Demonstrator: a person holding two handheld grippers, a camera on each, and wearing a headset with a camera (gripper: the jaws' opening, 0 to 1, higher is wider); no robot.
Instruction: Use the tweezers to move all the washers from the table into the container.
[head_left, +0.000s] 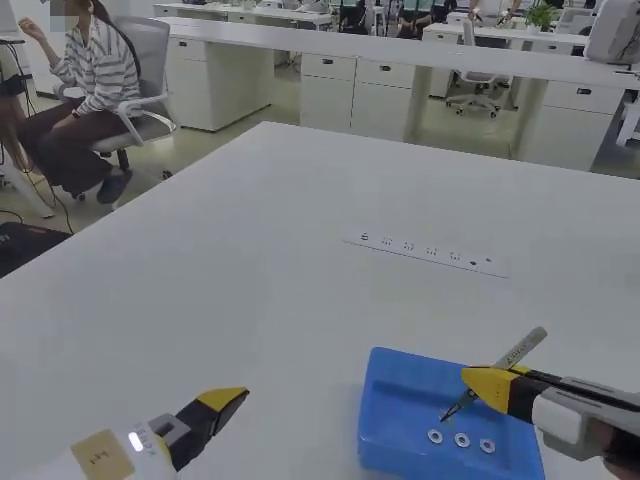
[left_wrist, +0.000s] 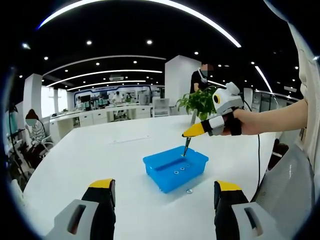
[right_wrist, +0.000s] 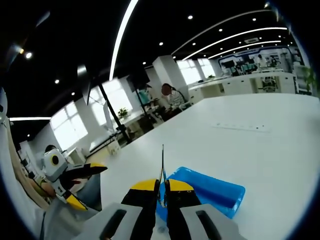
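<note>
Head view: a white table (head_left: 250, 280) takes up most of the frame. At the lower right sits a blue container (head_left: 400, 375), a shallow open tray. Three washers (head_left: 461, 440) lie in a row on its floor, near the bottom edge of the frame.

The right gripper (head_left: 485, 385) enters from the lower right. Its yellow-tipped jaws are pressed together, pinching the tweezers (head_left: 510, 358). The tweezers slant down and to the left, with their points inside the container, just above the washers. Whether the points touch the floor cannot be told.

The left gripper (head_left: 220, 405) is at the lower left, above bare table and well apart from the container. A white power strip (head_left: 425, 250) lies flat at centre right. In the upper left, a seated person (head_left: 85, 90) is on an office chair.

Left gripper view: the left gripper (left_wrist: 165, 186) has its two jaws spread wide at the bottom. The blue container (left_wrist: 165, 182) is at centre with the three washers (left_wrist: 182, 168) inside. A fourth washer (left_wrist: 189, 191) lies on the table, just beside the container's near wall. A hand (left_wrist: 250, 122) at the right holds the right gripper (left_wrist: 195, 131), and the tweezers (left_wrist: 186, 146) point down into the container. A potted plant (left_wrist: 200, 102) stands behind.

Right gripper view: the right gripper (right_wrist: 161, 186) clamps the tweezers (right_wrist: 162, 167) at bottom centre, over the blue container (right_wrist: 215, 190). The left gripper (right_wrist: 85, 175) is at the lower left.
</note>
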